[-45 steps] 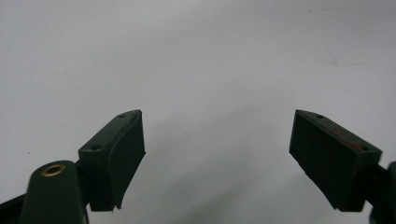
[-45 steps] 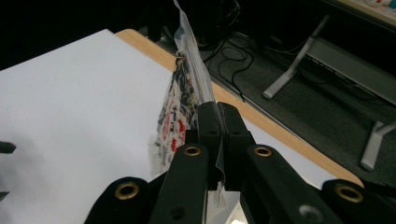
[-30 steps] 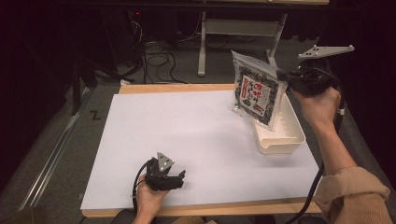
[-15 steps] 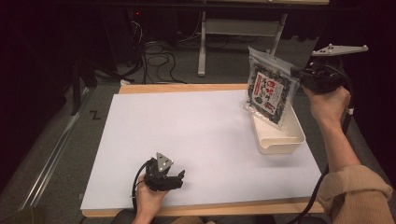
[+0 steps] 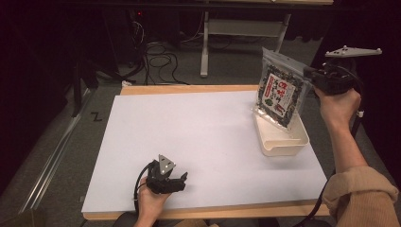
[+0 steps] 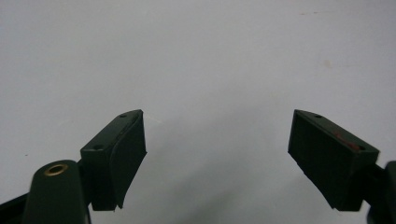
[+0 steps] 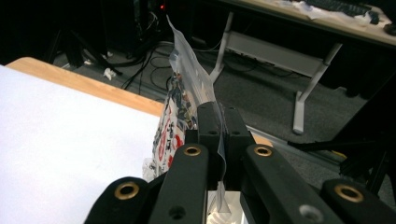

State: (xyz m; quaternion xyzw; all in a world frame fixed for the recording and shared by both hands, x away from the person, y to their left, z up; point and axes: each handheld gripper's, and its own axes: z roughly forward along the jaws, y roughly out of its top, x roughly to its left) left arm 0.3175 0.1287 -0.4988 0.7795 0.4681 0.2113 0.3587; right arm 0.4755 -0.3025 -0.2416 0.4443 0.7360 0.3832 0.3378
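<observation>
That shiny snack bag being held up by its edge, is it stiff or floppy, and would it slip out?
The snack bag probably is light and fairly crisp: it hangs nearly flat from one edge above the white tray. Its glossy film looks slippery, but the right gripper is clamped on its edge, so it likely holds.

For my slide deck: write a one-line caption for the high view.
The right gripper holds a printed snack bag above a white tray; the left gripper rests open near the table's front edge.
</observation>
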